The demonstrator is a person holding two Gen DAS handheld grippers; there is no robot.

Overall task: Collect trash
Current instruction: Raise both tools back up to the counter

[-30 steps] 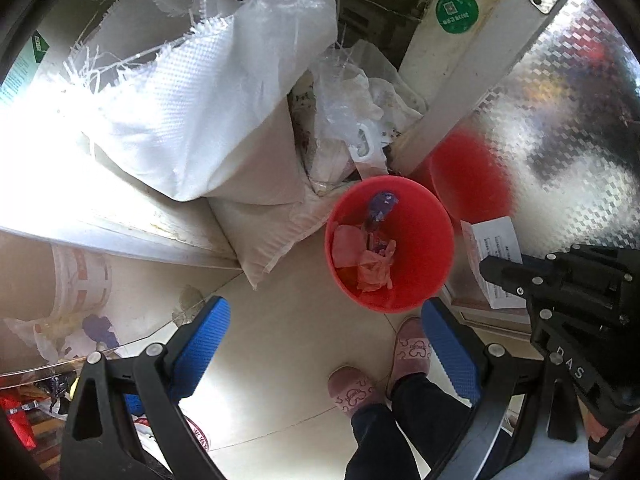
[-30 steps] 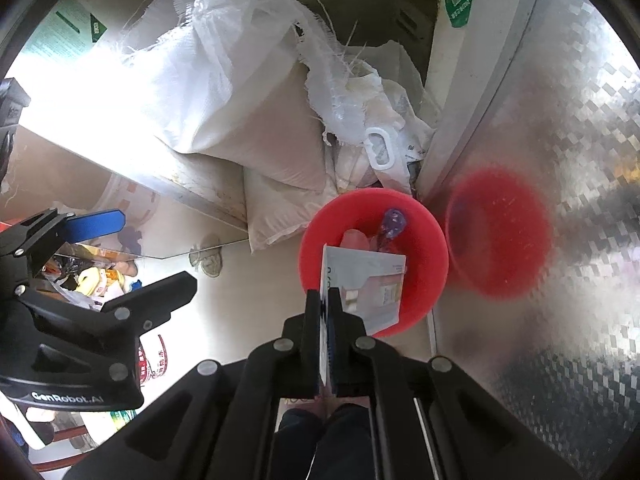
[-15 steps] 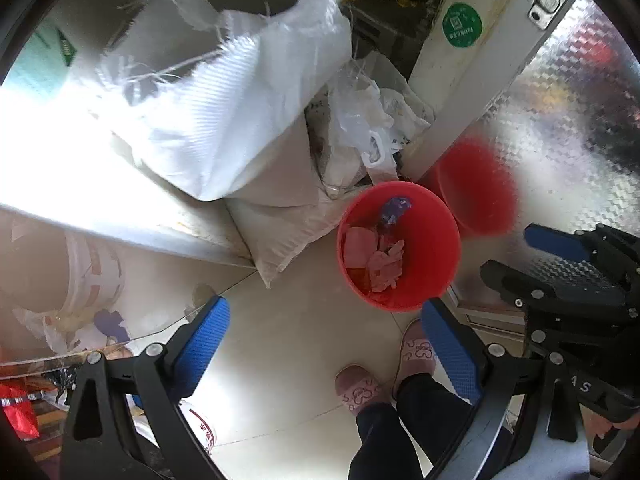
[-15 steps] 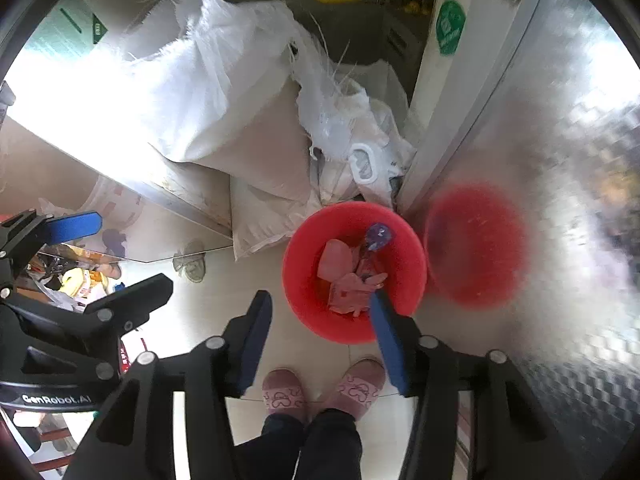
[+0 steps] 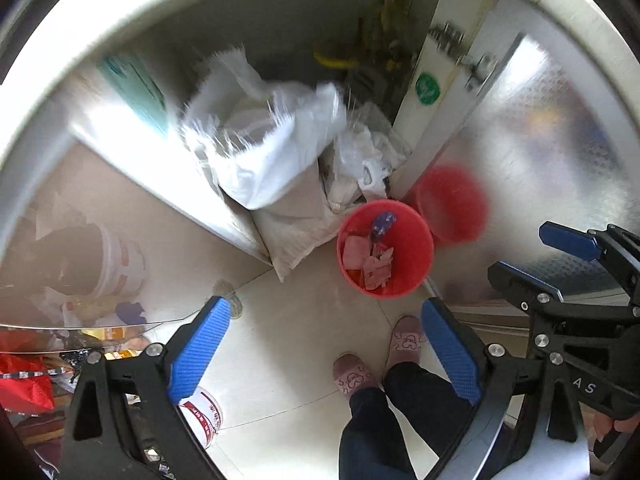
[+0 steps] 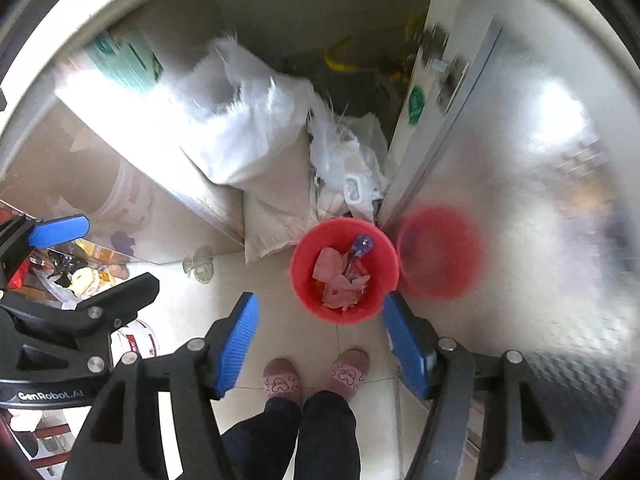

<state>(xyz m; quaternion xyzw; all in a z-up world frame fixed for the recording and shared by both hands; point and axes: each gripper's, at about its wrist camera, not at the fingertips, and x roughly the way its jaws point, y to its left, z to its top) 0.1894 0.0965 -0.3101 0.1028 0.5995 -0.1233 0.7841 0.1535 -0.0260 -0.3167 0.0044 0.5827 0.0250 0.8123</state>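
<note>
1. Both pairs of tongs hang high over the floor, pointing steeply down at the red bin (image 6: 345, 270); the bin stands on the pale tiles, tucked against the white sacks (image 6: 244, 148) and a shiny metal door (image 6: 520, 184).
2. The right tongs (image 6: 318, 346) are spreading their blue pads (image 6: 236, 346) as we watch; nothing lies between them; only the bin and the person's pink slippers (image 6: 282, 378) show through the gap.
3. The left tongs (image 5: 324, 354) stand released too, wide apart and empty, with bare floor between the pads.
4. The trash (image 6: 340, 280) sits inside the bin; pinkish scraps of paper and a purple wrapper (image 6: 362, 246), well below the rim.
5. The drop looks done, so the step in hand seems to be pulling clear and going for the next piece; best to keep both tongs wide and lift straight away from the bin so nothing snags the rim.
6. More litter may lie among the clutter at the left of the right view, by a glass tabletop edge (image 6: 120, 258); too jumbled to tell what counts as trash.
7. The risk, as a guess: swinging the two tongs into each other, since they hang near side by side; turn toward the next piece one at a time.
</note>
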